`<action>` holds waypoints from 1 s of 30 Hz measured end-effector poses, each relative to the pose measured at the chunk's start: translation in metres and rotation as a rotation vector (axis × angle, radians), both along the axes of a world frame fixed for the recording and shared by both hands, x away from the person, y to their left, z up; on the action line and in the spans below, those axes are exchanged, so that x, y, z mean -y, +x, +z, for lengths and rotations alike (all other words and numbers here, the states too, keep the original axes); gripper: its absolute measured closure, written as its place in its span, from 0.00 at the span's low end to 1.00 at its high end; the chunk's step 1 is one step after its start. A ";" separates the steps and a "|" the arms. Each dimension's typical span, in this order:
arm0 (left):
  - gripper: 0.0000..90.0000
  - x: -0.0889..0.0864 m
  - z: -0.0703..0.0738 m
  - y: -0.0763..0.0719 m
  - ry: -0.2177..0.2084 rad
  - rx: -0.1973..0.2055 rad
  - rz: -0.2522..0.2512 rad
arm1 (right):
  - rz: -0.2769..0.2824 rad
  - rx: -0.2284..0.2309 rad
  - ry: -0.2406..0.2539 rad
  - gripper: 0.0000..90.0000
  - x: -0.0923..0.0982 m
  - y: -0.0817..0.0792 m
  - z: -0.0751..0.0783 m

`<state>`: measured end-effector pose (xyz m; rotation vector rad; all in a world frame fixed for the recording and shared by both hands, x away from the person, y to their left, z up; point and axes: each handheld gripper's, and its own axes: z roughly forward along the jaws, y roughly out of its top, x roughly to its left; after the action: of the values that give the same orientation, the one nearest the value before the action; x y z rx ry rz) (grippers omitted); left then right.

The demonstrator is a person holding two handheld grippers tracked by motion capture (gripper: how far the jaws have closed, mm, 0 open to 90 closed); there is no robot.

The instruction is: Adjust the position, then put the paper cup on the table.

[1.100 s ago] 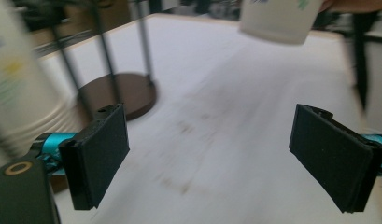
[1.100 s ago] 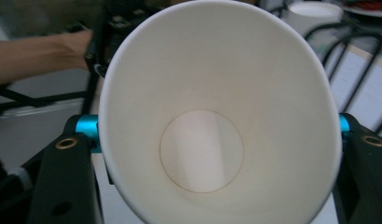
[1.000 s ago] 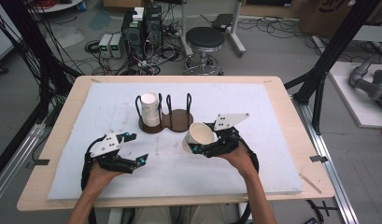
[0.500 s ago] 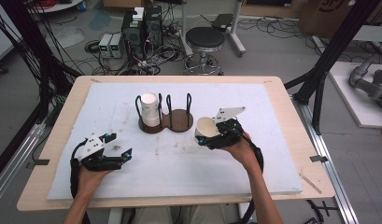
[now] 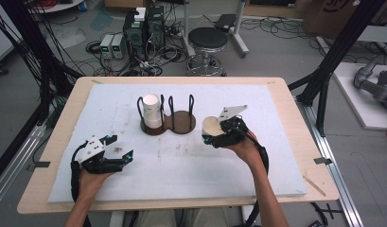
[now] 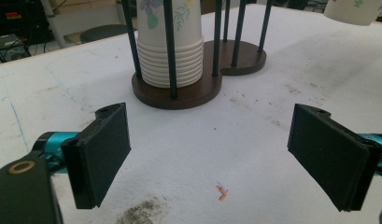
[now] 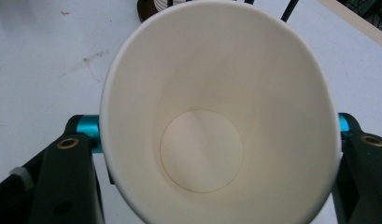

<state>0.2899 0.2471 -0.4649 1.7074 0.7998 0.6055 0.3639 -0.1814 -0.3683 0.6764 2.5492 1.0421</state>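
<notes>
Currently a white paper cup [image 5: 211, 126] is clamped in the right gripper [image 5: 215, 137], just right of the wooden cup holder [image 5: 181, 124] near the middle of the white mat [image 5: 276, 156], and is held clear of the surface with its mouth tipped back toward the person. Its rim is squeezed slightly oval between the pads. A stack of cups [image 5: 152, 111] is kept in the holder's left ring. Near the mat's front left corner, the left gripper [image 5: 119, 149] is held wide open, with nothing between its jaws.

The white paper cup [image 7: 216, 121] is hiding the right tongs' pads, while the frame edge is cutting off the stacked flowered paper cups' [image 6: 169, 46] tops.
</notes>
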 end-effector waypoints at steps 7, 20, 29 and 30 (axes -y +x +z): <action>0.14 0.000 0.000 -0.001 0.000 0.004 0.001 | -0.023 0.003 0.000 0.34 0.001 0.000 0.000; 0.14 -0.001 0.000 0.000 -0.005 -0.003 -0.005 | -0.079 -0.027 -0.019 0.34 0.004 0.011 -0.009; 0.15 -0.002 0.000 0.000 -0.016 -0.003 -0.015 | -0.141 -0.038 -0.068 0.34 0.001 0.027 -0.022; 0.15 -0.002 0.000 0.000 -0.014 -0.003 -0.014 | -0.150 -0.041 -0.074 0.34 0.001 0.029 -0.023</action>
<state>0.2902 0.2491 -0.4653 1.7006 0.7918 0.5861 0.3930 -0.1825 -0.3911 0.8624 2.5128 0.8885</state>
